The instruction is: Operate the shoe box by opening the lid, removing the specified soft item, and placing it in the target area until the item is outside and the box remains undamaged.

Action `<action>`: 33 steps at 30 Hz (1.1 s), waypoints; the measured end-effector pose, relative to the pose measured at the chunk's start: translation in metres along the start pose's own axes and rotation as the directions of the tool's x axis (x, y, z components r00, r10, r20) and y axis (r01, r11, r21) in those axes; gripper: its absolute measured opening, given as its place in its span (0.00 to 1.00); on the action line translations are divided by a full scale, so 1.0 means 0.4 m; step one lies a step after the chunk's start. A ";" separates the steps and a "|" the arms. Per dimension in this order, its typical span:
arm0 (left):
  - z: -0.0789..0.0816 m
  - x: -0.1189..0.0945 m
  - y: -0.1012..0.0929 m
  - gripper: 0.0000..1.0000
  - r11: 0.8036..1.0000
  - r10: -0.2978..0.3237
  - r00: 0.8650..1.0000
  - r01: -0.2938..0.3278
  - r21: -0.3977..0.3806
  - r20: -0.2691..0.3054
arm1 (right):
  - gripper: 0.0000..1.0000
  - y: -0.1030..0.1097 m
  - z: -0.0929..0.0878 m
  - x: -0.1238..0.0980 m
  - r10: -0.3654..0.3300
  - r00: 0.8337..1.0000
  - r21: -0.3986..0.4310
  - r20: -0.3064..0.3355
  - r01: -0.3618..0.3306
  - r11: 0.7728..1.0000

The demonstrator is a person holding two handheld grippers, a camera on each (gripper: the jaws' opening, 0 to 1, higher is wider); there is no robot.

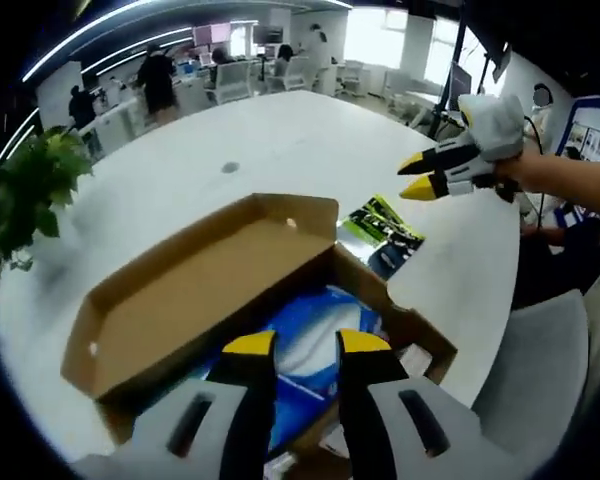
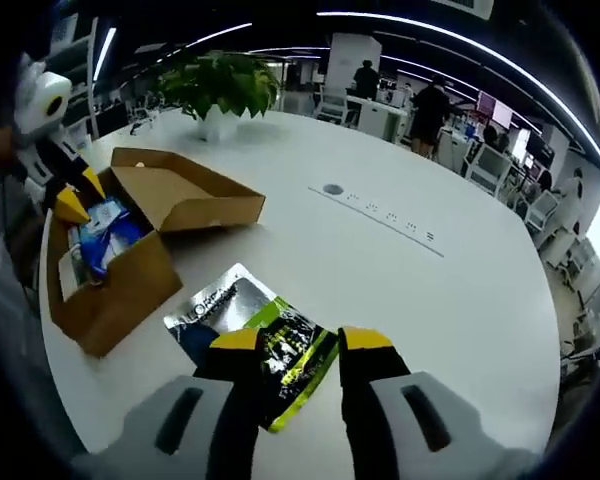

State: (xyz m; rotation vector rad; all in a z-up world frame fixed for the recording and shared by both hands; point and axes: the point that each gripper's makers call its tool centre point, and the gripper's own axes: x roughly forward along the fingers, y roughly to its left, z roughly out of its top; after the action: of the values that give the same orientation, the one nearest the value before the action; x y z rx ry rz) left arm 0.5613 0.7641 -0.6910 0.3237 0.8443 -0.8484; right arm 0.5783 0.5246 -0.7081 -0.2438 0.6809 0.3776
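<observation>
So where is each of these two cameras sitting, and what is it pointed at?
Left gripper view: rides on the left gripper, looking down into the open box at the blue item; the right gripper and the person's arm enter from the right.
Right gripper view: rides on the right gripper, above the green packet on the table; the left gripper is at the box.
Shared: box, blue item, packet, table, plant.
</observation>
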 end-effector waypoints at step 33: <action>-0.175 -0.208 0.179 0.24 0.967 0.224 0.974 -0.218 -0.132 0.028 | 0.37 0.352 0.143 0.009 0.262 0.964 -0.080 0.053 -0.258 0.963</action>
State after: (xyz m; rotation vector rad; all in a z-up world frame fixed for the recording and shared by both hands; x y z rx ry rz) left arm 0.5489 0.8930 -0.6770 0.2802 0.8016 -0.5886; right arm 0.5545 0.6724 -0.6808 -0.2107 0.6386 0.6604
